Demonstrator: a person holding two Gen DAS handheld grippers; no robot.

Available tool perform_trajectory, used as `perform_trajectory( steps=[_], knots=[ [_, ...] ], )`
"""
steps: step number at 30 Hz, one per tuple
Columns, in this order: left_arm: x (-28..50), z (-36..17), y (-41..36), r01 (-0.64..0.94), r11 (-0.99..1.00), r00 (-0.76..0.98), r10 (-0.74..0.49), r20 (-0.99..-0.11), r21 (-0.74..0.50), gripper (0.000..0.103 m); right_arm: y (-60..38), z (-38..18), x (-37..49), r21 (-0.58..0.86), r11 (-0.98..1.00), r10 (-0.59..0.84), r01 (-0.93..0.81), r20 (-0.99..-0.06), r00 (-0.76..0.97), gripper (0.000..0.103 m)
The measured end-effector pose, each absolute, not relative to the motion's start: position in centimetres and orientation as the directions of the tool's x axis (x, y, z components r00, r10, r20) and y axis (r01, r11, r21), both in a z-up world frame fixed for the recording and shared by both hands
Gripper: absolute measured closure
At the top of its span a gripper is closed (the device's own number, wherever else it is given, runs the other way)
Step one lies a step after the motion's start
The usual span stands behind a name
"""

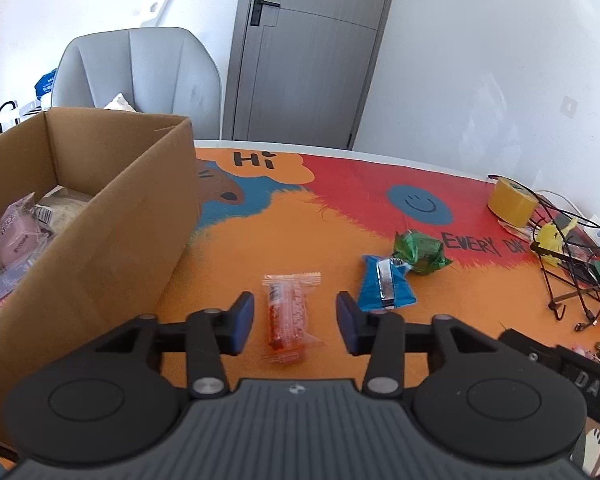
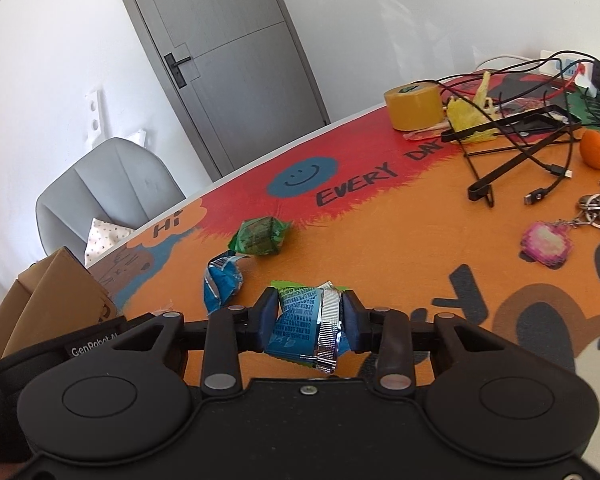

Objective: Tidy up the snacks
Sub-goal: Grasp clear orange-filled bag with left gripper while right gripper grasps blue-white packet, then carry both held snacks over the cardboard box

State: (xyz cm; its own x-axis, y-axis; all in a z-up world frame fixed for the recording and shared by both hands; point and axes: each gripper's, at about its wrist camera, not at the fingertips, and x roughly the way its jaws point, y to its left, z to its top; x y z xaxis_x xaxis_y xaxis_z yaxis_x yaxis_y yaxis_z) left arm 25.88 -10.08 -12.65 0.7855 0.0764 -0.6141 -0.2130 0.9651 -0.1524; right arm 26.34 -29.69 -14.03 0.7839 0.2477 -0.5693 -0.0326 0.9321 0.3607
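Cardboard box (image 1: 100, 216): matt, rough brown board. Red snack packet (image 1: 287, 312): clear glossy plastic film. Blue wrapper (image 2: 304, 324): shiny crinkled foil seam. Tabletop (image 1: 340, 208): smooth printed covering

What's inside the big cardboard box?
Inside the cardboard box, the left wrist view shows a pinkish wrapped packet and a few other pale wrappers against the left side, with bare box floor behind them. The near wall covers the rest, so anything lower down stays hidden.
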Motion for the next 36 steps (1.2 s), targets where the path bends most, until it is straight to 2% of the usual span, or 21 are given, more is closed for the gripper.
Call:
perform_trajectory(
  steps=[8, 10, 12, 15, 25, 36],
  knots=[
    [27.1, -14.2, -10.2, -0.225, 0.968, 0.765, 0.103, -0.636, -0.113, 0.058, -30.0, -15.0, 25.8, 0.371, 0.929, 0.244, -0.014, -0.581, 0.776, 0.067],
    [27.4, -14.5, -10.6, -0.22, 0.974, 0.75, 0.129, -0.649, -0.061, 0.063, -29.9, -15.2, 25.7, 0.373, 0.928, 0.246, -0.013, -0.586, 0.772, 0.067],
    [27.3, -14.5, -10.5, -0.218, 0.974, 0.748, 0.131, -0.651, -0.055, 0.076, -29.7, -15.2, 25.7, 0.38, 0.925, 0.254, -0.016, -0.587, 0.769, 0.067],
    [27.2, -14.4, -10.5, -0.207, 0.977, 0.749, 0.122, -0.652, -0.056, 0.084, -29.3, -15.0, 25.8, 0.376, 0.926, 0.259, -0.026, -0.585, 0.769, 0.067],
    [25.1, -11.8, -10.0, -0.184, 0.978, 0.78, 0.083, -0.62, -0.101, 0.085, -27.9, -13.0, 25.0, 0.372, 0.926, 0.275, -0.063, -0.553, 0.786, 0.067],
    [22.6, -6.9, -7.8, -0.195, 0.973, 0.838, 0.101, -0.536, -0.121, 0.085, -25.2, -9.8, 24.4, 0.362, 0.921, 0.322, -0.144, -0.499, 0.805, 0.067]
  ],
)
